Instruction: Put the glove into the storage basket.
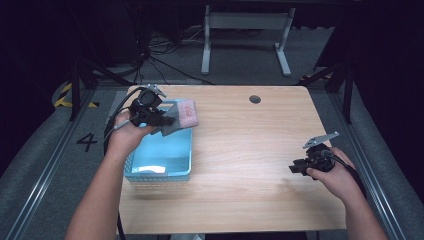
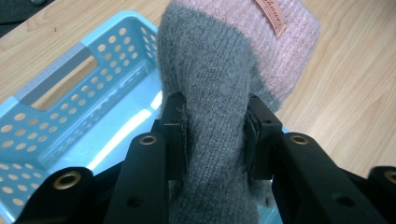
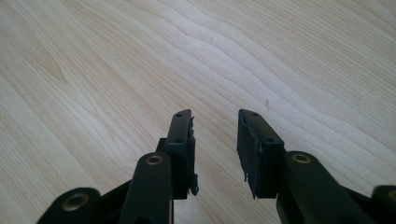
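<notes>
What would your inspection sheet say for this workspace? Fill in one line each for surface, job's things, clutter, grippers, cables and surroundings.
Surface: light wooden table, round hole near its far edge.
Job's things: grey and pink sock held above the far end of the blue basket.
Clutter: nothing seen.
Grippers: left gripper shut on the sock; right gripper open over bare wood.
Cables: black cable trailing from each gripper; more on the floor beyond.
Surroundings: grey floor, white table legs, dark room.
</notes>
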Tool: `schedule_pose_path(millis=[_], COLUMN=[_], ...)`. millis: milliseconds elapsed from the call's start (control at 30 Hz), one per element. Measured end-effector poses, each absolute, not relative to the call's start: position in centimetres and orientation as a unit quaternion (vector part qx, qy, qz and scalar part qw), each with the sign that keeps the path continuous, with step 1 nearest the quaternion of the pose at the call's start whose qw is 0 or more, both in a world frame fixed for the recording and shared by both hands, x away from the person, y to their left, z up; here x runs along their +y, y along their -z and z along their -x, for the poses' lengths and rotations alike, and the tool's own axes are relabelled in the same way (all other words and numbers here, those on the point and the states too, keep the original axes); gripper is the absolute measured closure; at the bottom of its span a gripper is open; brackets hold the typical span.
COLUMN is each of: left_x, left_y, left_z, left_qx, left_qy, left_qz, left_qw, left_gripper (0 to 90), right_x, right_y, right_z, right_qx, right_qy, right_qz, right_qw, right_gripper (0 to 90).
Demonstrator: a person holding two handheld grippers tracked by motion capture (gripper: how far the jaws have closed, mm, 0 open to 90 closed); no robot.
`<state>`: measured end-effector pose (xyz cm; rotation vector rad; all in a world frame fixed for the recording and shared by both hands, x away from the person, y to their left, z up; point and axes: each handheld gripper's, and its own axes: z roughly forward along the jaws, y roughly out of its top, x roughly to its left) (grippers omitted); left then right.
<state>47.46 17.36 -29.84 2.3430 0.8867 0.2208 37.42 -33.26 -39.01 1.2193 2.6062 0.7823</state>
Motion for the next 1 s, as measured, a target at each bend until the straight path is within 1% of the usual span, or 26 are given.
schedule_pose_path(millis=[167, 367, 467, 600, 867, 1000], left_x=[18.1, 18.5, 18.8, 18.8, 19.4, 19.3], left_y=[30.1, 31.6, 32.2, 32.9, 35.3, 36.2], left_z=[-48.7, -50.2, -50.8, -51.3, -52.8, -53.3], left_qx=[0.342, 0.348, 0.352, 0.349, 0.353, 0.354], left_qy=[-0.079, -0.08, -0.073, -0.078, -0.057, -0.047], left_qz=[-0.886, -0.896, -0.896, -0.9, -0.908, -0.909], left_qw=[0.303, 0.263, 0.259, 0.249, 0.218, 0.217], left_gripper=[66.3, 66.4, 66.4, 66.3, 66.3, 66.2], right_x=[-33.7, -33.8, -34.0, -34.1, -34.6, -34.2], right_y=[38.9, 39.0, 39.1, 39.3, 39.6, 39.9], right_z=[-37.2, -37.0, -36.9, -36.7, -36.4, -36.2], right_qx=[0.868, 0.868, 0.867, 0.866, 0.863, 0.867], right_qy=[-0.264, -0.262, -0.261, -0.261, -0.261, -0.256], right_qz=[-0.411, -0.413, -0.416, -0.417, -0.423, -0.418], right_qw=[0.087, 0.087, 0.088, 0.088, 0.091, 0.087], right_gripper=[66.7, 66.6, 66.6, 66.6, 66.4, 66.0])
